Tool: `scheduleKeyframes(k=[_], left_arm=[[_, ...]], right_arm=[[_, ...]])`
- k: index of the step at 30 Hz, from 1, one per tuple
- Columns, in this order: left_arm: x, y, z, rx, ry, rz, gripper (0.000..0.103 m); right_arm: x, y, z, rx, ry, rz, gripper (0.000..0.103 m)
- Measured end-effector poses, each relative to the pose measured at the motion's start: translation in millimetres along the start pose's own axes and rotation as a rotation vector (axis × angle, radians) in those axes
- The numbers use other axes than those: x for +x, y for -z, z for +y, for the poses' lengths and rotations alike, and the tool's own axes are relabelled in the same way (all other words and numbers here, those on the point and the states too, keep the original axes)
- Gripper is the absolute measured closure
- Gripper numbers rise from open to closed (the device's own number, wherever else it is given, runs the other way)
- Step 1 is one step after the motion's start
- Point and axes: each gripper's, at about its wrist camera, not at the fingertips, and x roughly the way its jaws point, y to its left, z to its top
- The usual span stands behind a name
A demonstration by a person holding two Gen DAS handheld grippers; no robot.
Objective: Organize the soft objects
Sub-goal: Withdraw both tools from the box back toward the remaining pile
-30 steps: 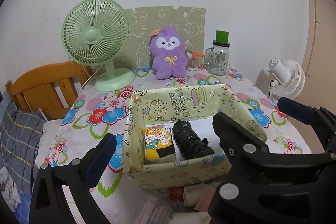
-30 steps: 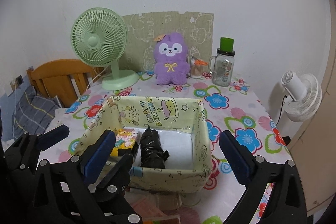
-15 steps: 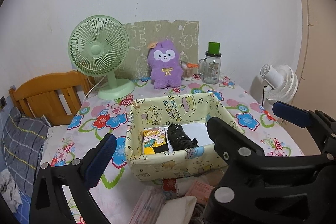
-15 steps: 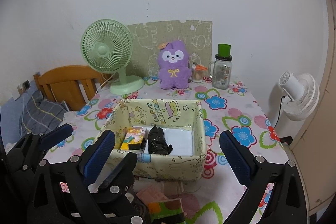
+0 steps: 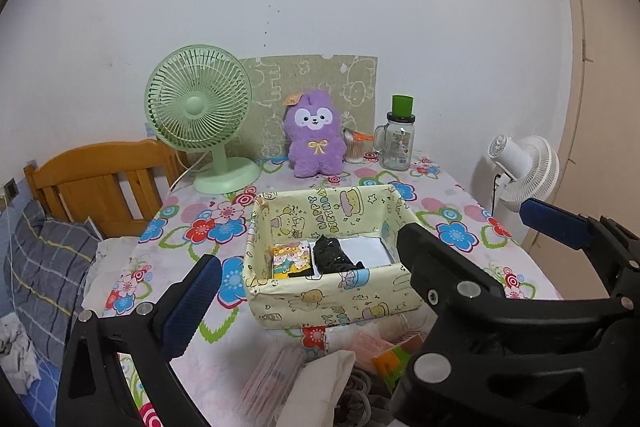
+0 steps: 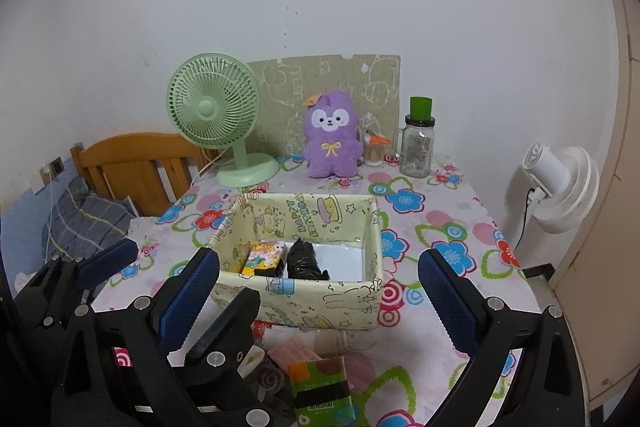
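Grippers, our left [image 5: 364,291] and right [image 6: 320,291], hover spread and empty before the yellow box [image 6: 304,291] holding a black bundle [image 6: 304,261].

- "HAPPY BIRTHDAY" printed on the inner back wall of the yellow fabric box [image 5: 320,215], among cartoon drawings.
- Print on the green packet [image 6: 320,383] too small to read.

Right gripper [image 6: 320,295] hangs wide open, empty, over the near edge of the floral table [image 6: 448,227]. Between its blue pads sits the yellow fabric box [image 6: 320,303], holding a cartoon-print pack [image 6: 266,257] beside a black bundle [image 6: 304,261], possibly rolled socks. A green packet [image 6: 320,383] lies nearest.
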Motion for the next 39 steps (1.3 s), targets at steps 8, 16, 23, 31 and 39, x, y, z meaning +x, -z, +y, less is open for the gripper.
scheduleKeyframes(k=[8, 16, 23, 31, 39], left_arm=[[-13, 6, -4, 0.004, -0.001, -0.003, 0.000], [-20, 16, -6, 0.005, 0.007, 0.005, 0.000], [-19, 24, -6, 0.011, 0.010, 0.019, 0.000], [-15, 35, -5, 0.014, 0.011, 0.029, 0.000], [-7, 49, -2, 0.019, 0.015, 0.053, 0.000]], right_arm=[[-15, 4, 0, -0.003, -0.007, -0.012, 0.002], [-24, 12, 2, -0.016, -0.008, -0.008, 0.002], [-24, 22, 2, -0.013, -0.037, 0.003, 0.002], [-21, 33, 6, -0.014, -0.051, 0.013, 0.002], [-11, 48, 7, 0.005, -0.074, 0.035, 0.002]])
